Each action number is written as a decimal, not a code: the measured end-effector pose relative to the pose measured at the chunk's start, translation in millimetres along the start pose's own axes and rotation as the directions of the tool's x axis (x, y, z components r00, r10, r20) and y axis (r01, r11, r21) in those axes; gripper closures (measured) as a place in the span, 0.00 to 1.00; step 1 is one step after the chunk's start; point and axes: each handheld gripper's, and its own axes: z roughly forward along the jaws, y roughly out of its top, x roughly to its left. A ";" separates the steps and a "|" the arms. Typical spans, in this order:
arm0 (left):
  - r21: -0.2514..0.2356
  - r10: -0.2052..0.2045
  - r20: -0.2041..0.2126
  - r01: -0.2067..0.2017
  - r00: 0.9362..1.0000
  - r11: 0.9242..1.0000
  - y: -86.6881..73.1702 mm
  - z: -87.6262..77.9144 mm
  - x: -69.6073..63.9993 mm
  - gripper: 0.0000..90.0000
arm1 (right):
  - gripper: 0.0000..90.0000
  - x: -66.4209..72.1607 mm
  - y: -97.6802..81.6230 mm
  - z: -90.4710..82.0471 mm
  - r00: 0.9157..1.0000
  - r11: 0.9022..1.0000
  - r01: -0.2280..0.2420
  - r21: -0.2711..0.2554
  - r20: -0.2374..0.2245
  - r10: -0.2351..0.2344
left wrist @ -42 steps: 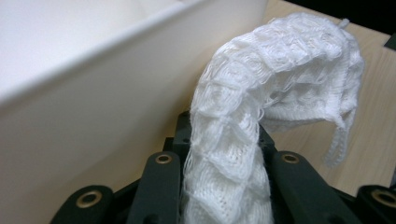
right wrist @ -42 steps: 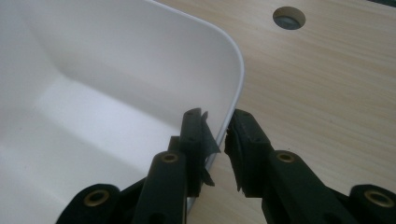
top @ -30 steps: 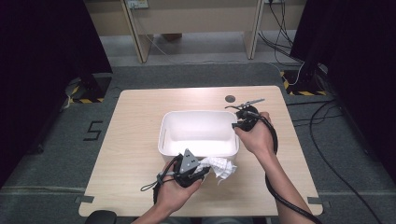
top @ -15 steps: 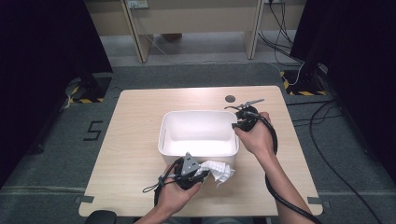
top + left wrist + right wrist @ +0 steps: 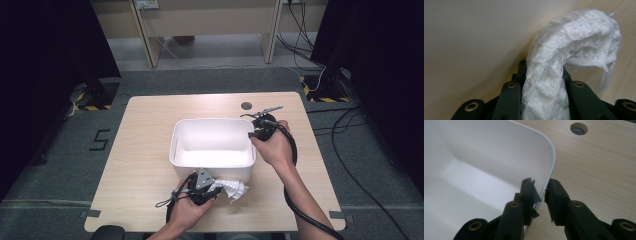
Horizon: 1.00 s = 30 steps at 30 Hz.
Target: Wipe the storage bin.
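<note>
A white tub (image 5: 212,145) sits on the wooden table (image 5: 145,125), and what shows of its inside is bare white floor and walls. The right gripper (image 5: 256,131) straddles the tub's right rim, one jaw inside the wall and one outside, clamped on that rim (image 5: 541,195). Just outside the tub's near wall, the left gripper (image 5: 212,186) pinches a white knitted cloth (image 5: 574,47) between its jaws; the cloth's loose end arches up beside the wall and droops onto the table by the tub's near right corner.
</note>
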 end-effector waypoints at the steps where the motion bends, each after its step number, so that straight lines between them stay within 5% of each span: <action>1: -0.002 -0.002 -0.001 0.002 1.000 1.000 -1.4 1.4 0.1 0.80 | 0.84 0.1 0.0 0.1 1.000 1.000 0.001 0.001 0.001 -0.001; 30: 0.025 -0.026 -0.012 0.026 1.000 0.999 -12.2 6.9 5.2 0.80 | 0.84 0.6 -0.6 0.9 1.000 1.000 0.002 0.003 0.000 -0.002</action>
